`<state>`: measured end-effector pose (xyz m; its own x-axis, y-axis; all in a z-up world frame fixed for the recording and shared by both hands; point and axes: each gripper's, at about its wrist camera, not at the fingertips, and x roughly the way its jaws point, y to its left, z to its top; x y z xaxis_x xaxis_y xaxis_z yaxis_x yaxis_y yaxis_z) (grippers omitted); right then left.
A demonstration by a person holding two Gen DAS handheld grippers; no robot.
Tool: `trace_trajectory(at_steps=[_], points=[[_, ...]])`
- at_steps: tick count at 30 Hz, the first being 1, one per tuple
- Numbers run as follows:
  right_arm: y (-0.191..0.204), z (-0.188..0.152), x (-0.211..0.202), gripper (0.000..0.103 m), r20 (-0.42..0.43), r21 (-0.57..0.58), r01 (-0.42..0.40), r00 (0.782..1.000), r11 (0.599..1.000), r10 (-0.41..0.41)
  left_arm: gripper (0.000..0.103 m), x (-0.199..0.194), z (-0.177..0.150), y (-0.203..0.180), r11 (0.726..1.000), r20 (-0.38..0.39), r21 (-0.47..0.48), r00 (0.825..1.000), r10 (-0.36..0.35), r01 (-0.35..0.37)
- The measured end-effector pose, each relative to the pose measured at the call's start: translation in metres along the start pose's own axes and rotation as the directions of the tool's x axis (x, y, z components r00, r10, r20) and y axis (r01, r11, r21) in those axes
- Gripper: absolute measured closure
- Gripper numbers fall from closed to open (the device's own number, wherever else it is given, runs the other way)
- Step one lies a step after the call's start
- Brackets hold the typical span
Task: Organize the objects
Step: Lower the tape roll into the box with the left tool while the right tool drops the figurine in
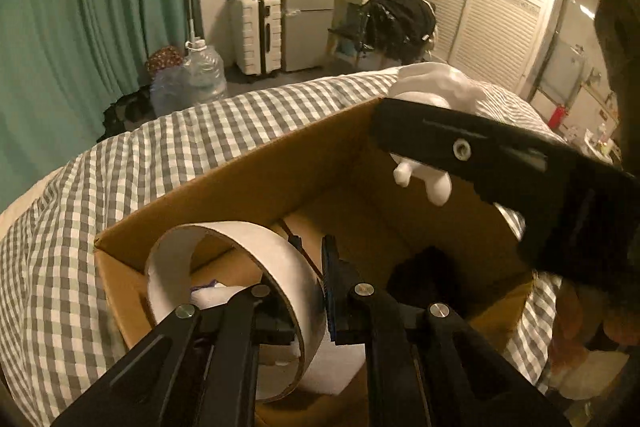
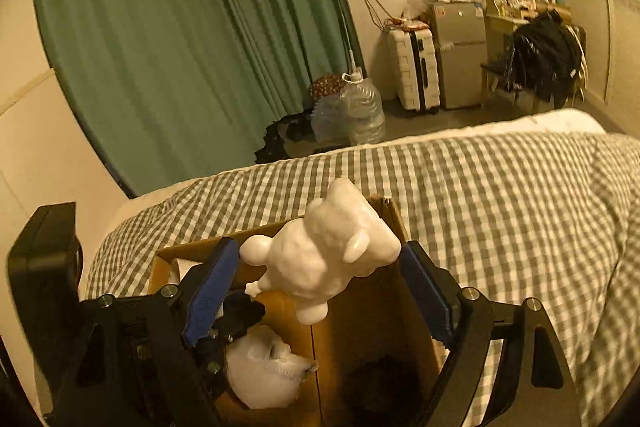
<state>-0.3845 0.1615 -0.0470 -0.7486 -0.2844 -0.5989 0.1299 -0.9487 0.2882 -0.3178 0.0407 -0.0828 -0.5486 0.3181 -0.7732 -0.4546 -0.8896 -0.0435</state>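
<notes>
An open cardboard box (image 1: 248, 179) sits on the checked bed cover (image 1: 132, 163). My left gripper (image 1: 292, 287) is shut on the wall of a white tape roll (image 1: 256, 267), held over the box's near corner. My right gripper (image 2: 320, 283) holds a white bear figure (image 2: 328, 251) between its blue pads (image 2: 210, 287) above the box (image 2: 360, 311); the jaws stand wide and touch its sides. The right gripper's black body (image 1: 520, 179) shows in the left wrist view with the bear (image 1: 424, 183) beneath it. Inside the box lie a white cloth item (image 2: 264, 371) and a dark item (image 2: 380, 383).
The bed cover (image 2: 500, 195) spreads around the box. Beyond the bed are green curtains (image 2: 180, 39), water jugs (image 2: 360, 111), a white suitcase (image 2: 412, 67), a small fridge (image 2: 460, 55) and a chair with dark clothes (image 2: 544, 59).
</notes>
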Motion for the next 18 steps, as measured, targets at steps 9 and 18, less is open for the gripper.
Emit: trace_trajectory(at_steps=[9,18], points=[[-0.009,-0.001,-0.048,0.012,0.08,0.042,0.026,0.996,0.999,-0.029,0.015,-0.028,-0.013,-0.009,1.0,-0.004,0.019,1.0,-0.024,0.024],[-0.012,-0.037,-0.104,0.012,0.069,0.038,0.12,0.99,0.992,-0.123,0.011,-0.06,-0.032,-0.014,1.0,-0.002,-0.006,1.0,0.013,-0.013]])
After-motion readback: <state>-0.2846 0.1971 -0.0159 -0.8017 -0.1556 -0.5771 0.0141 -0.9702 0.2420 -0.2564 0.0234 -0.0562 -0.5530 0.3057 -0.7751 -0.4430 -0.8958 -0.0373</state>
